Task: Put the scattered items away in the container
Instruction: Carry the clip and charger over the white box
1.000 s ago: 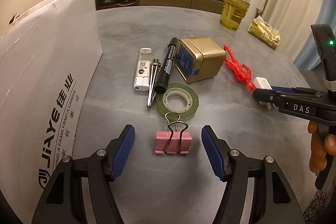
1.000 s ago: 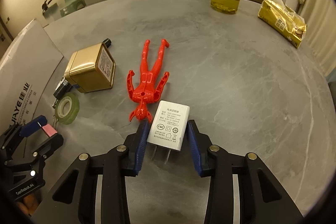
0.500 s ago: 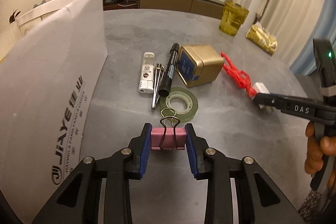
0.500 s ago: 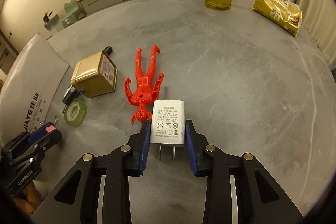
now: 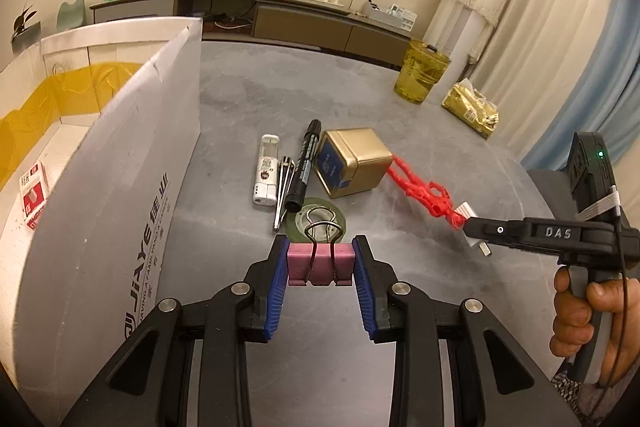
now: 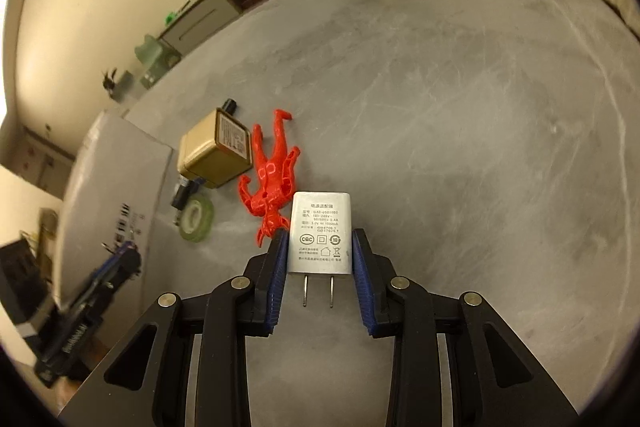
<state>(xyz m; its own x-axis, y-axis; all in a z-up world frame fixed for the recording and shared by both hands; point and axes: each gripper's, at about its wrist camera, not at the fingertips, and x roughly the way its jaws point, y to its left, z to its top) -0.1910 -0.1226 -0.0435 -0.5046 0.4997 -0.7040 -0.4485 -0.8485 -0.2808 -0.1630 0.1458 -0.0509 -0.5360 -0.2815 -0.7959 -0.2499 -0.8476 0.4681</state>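
1. Far left, I see the white cardboard box (image 5: 120,163) standing open on the grey worktop (image 5: 400,131).
2. My left gripper (image 5: 321,263) has its fingers clenched on the pink binder clip (image 5: 320,264), raised beside the box.
3. My right gripper (image 6: 319,259) has its fingers grasping the white charger (image 6: 321,233), prongs toward me, above the worktop just beside the red figure (image 6: 272,179).

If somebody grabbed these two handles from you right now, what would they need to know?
Left gripper: shut on the pink clip, lifted.
Right gripper: shut on the charger, lifted.
Box: on the left, with one small red-and-white pack inside.
Still on the table: tape, marker, tin, red figure, white stick, metal tool.
Next: probably drop both into the box, then fetch the rest.
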